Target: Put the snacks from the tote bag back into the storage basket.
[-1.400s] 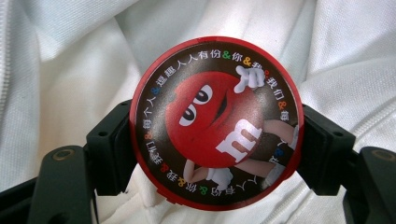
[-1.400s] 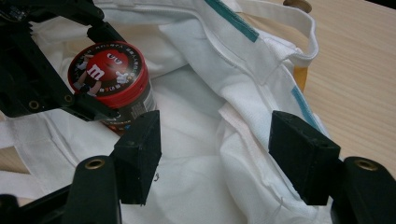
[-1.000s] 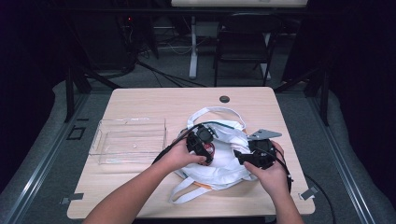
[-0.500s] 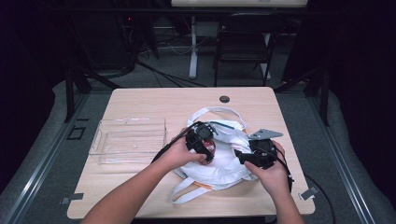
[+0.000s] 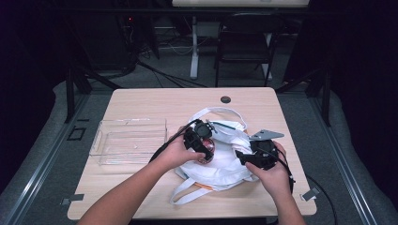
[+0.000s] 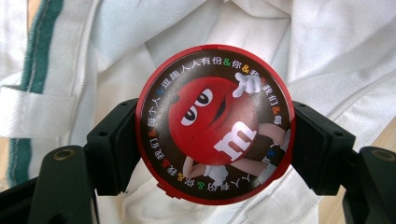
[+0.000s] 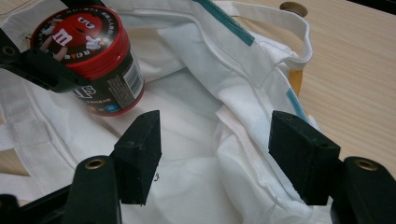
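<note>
A round jar [image 6: 215, 123] with a red lid and a red cartoon candy face is clamped by its sides in my left gripper [image 6: 215, 156]. It hangs over the white tote bag [image 5: 225, 164] lying at the table's middle right. In the right gripper view the jar [image 7: 88, 56] has a dark body with a label and sits low against the bag's cloth [image 7: 196, 93]. My right gripper [image 7: 215, 149] stands open over the bag's mouth, and a folded rim of cloth with a teal stripe runs between its jaws, closer to the right one. In the high view it [image 5: 241, 157] is just right of the jar [image 5: 206, 150].
A clear plastic tray [image 5: 129, 140] rests on the table left of the bag. A dark round grommet [image 5: 225, 99] is set in the tabletop near the far edge. The bag's handles trail toward the front edge and the back. A chair stands beyond the table.
</note>
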